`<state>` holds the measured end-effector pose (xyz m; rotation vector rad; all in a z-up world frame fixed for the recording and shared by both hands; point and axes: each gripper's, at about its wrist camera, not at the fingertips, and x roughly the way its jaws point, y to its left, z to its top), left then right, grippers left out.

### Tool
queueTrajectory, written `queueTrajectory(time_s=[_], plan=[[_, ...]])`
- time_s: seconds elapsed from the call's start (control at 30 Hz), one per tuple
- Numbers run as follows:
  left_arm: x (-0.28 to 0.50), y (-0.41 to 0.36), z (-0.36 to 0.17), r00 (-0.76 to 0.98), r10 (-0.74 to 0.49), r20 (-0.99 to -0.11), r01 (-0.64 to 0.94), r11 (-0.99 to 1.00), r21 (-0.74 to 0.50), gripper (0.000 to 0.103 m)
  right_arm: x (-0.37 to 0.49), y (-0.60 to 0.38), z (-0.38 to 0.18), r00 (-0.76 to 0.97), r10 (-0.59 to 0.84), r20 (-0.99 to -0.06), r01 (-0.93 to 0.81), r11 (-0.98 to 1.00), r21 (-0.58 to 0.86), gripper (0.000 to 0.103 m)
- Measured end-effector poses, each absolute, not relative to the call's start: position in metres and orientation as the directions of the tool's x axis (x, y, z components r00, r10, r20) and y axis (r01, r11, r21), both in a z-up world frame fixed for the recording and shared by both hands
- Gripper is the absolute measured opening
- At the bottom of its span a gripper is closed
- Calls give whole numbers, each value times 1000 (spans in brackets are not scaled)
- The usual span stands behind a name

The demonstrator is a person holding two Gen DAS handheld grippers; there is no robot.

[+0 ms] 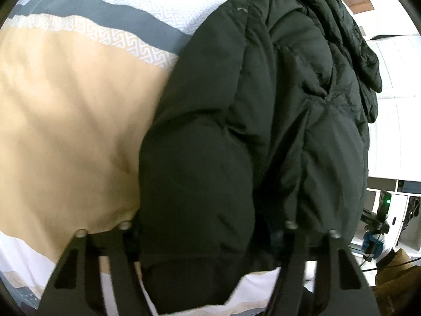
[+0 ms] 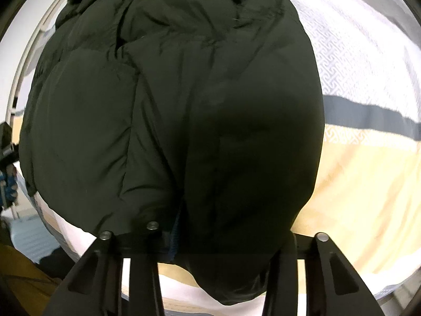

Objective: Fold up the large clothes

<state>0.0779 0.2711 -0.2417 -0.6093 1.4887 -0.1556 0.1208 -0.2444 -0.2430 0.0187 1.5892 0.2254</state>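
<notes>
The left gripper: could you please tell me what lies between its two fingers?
A padded fold of the black puffer jacket fills the left gripper, seen in the left wrist view.

dark puffer jacket (image 1: 250, 105) on patterned bedspread (image 1: 65, 105)

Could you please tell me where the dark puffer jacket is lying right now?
The dark puffer jacket lies on the patterned bedspread, filling the middle and right of the left wrist view and the centre of the right wrist view, its near edge between both claws' fingers.
</notes>
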Motion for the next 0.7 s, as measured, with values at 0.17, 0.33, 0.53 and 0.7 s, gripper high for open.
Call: queueTrajectory(time_s=[0.17,0.33,0.53,0.7], plan=[[70,264,-235,104,-470,-876,-258,838,-480,31,124,-204,-234,-2,61,-998,-244,968,60,19],[72,243,-227,90,-481,-872,-211,847,-489,14,118,-175,-227,36,-18,-999,-327,944,-29,15],[81,220,-222,79,-457,-886,-185,866,-464,11,112,-148,-215,75,-48,-996,-352,933,-71,13],[94,206,-210,89,-452,-887,-174,870,-461,9,109,-150,-196,94,-8,-996,-330,943,-39,13]])
